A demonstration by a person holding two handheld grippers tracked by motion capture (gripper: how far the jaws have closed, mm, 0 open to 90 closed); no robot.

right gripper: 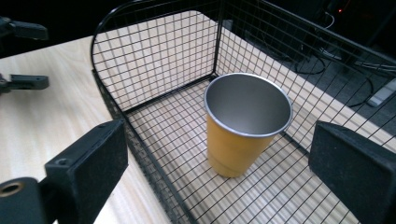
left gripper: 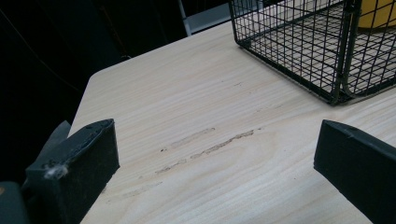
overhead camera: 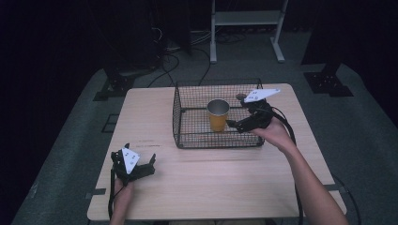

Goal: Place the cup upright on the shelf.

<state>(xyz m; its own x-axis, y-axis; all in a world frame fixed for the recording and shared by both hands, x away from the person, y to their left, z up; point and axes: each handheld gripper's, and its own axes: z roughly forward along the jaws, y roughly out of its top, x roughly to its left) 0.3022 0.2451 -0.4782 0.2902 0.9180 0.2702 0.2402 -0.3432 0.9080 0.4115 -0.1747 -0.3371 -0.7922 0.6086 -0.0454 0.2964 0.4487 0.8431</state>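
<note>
- The yellow metal cup with a silver inside point(overhead camera: 218, 115) stands upright on the floor of the black wire basket point(overhead camera: 187, 123), mouth up, long axis vertical, near the basket's middle.
- The right gripper point(overhead camera: 233, 124) hovers just beside the cup, jaws spread wide and holding nothing; in the right gripper view the cup point(right gripper: 243, 128) sits between them, apart from both.
- The left gripper point(overhead camera: 149, 166) rests low over the light wooden table point(overhead camera: 197, 183), well apart from the basket, jaws wide, empty.
- In the left gripper view the basket point(left gripper: 299, 42) is cut off at the edge; the yellow patch behind its mesh is probably the cup.
</note>
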